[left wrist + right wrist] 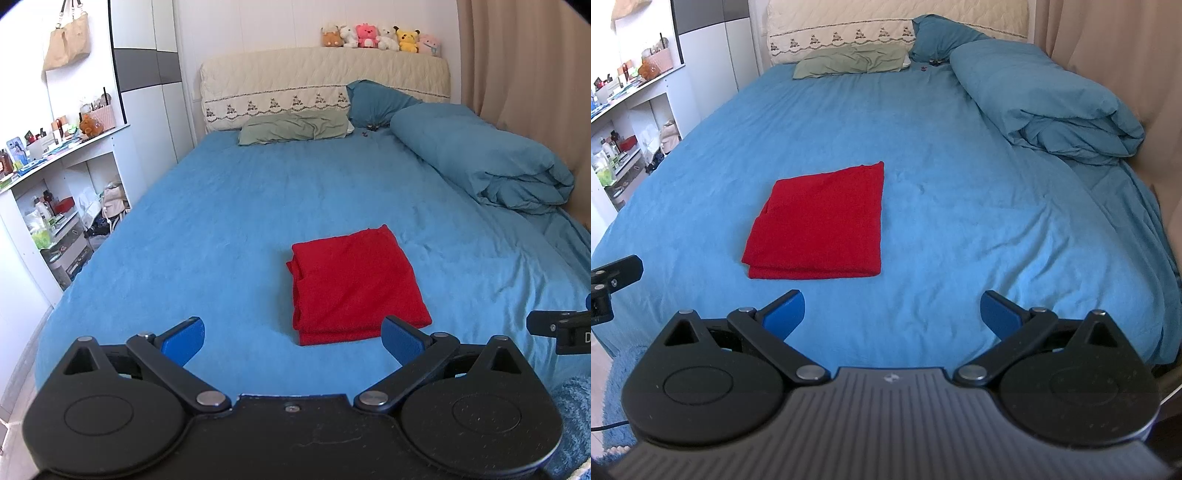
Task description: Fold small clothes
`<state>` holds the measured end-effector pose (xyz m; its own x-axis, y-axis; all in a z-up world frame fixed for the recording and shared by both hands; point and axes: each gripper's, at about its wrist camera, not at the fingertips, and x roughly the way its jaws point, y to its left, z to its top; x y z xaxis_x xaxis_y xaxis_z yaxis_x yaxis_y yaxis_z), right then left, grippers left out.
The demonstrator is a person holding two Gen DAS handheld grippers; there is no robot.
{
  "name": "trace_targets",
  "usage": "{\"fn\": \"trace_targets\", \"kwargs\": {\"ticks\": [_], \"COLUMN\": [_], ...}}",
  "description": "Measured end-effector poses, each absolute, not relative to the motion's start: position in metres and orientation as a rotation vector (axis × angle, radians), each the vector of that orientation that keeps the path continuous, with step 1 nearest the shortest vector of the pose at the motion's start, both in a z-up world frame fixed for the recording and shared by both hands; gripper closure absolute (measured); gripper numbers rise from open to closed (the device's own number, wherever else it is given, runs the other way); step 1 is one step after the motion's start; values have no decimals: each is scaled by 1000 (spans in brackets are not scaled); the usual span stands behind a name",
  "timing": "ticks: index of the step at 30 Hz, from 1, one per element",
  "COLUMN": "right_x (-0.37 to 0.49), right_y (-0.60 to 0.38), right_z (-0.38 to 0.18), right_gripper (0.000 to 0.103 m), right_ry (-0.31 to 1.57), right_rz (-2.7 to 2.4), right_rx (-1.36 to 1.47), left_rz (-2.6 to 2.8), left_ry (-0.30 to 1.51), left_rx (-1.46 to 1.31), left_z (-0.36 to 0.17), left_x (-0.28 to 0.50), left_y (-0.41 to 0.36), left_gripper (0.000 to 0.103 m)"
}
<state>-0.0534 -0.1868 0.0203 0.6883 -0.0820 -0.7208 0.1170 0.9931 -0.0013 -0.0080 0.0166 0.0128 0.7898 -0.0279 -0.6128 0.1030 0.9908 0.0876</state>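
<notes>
A red garment point(354, 284) lies folded into a flat rectangle on the blue bed sheet point(221, 221); in the right wrist view the same red garment point(820, 225) sits left of centre on the sheet point(960, 206). My left gripper point(291, 341) hovers open just short of the garment's near edge, nothing between its blue pads. My right gripper point(892, 314) is open too, held back from the garment and to its right, empty. Each gripper's black edge shows at the other view's side.
A rolled blue duvet point(480, 155) lies along the bed's right side by a beige curtain point(524, 74). A green pillow point(295, 127) and blue pillow point(376, 99) rest at the headboard point(325, 74), plush toys point(380, 37) on top. White cluttered shelves point(55, 206) stand left.
</notes>
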Motion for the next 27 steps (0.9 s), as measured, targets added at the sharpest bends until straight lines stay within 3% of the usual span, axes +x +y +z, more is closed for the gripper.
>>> {"fn": "trace_targets", "kwargs": {"ticks": [27], "right_x": [-56], "right_y": [-181], "right_z": [21], "right_gripper": [0], "right_ry": [801], "right_rz": [-113], "right_rx": [53], "left_rz": [-72], "left_ry": [649], "left_rx": [118], "left_z": [20], "left_x": [-10], "left_y": [17], "left_gripper": [0]}}
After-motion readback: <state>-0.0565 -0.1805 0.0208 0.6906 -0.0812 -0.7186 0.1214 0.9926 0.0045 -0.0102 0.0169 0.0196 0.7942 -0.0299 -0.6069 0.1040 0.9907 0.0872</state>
